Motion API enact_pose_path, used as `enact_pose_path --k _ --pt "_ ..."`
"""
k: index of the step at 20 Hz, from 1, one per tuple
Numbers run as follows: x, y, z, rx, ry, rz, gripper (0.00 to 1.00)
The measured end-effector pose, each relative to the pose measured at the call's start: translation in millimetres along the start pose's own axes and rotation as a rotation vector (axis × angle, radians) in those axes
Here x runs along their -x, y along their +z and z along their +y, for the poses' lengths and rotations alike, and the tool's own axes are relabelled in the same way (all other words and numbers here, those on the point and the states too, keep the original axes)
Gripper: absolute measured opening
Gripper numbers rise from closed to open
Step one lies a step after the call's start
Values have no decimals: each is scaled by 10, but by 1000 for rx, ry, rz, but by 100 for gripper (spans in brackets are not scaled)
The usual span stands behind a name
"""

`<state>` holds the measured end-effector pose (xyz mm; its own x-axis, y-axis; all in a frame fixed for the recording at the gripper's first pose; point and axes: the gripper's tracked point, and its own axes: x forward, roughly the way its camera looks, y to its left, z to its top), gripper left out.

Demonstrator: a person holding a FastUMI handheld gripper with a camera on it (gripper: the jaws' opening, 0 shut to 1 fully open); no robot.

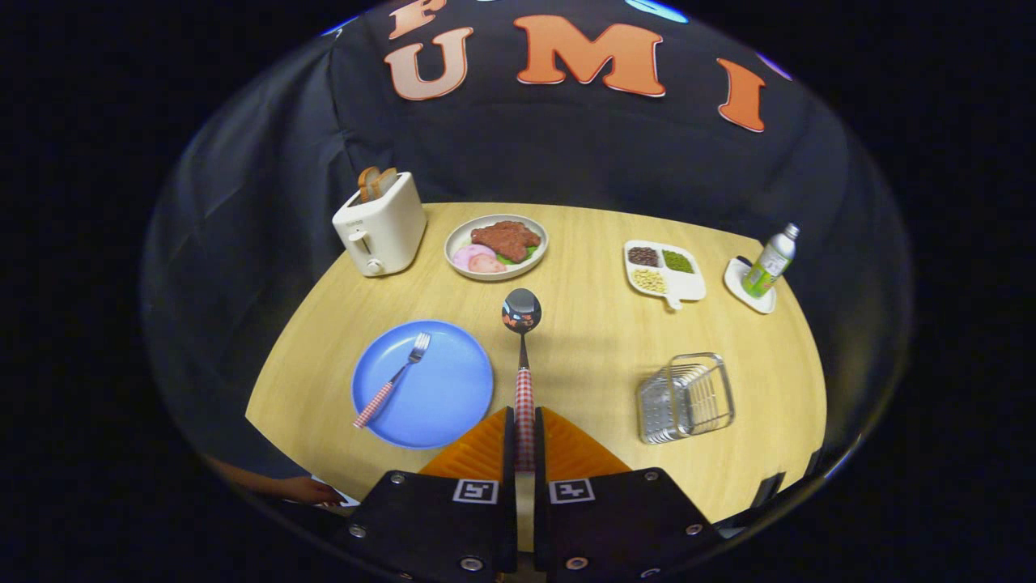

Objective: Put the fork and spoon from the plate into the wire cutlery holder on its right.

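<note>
Gripper (524,441) fingers pressed together on checked handle of spoon (522,340); bowl points ahead, raised above table (583,340). Left of fingers: blue plate (441,397), fork (394,380) lying on it. Right of fingers: wire holder (686,397). Beyond: toaster (380,223), food plate (496,245), divided tray (665,271), bottle (770,261).
</note>
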<state>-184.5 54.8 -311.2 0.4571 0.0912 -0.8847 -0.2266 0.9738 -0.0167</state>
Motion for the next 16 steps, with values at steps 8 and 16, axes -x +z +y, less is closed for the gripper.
enact_pose_path --k 8,16 --pt "313 -108 -1017 13 -135 85 9" --pt "324 -278 -1370 41 -93 286 9"
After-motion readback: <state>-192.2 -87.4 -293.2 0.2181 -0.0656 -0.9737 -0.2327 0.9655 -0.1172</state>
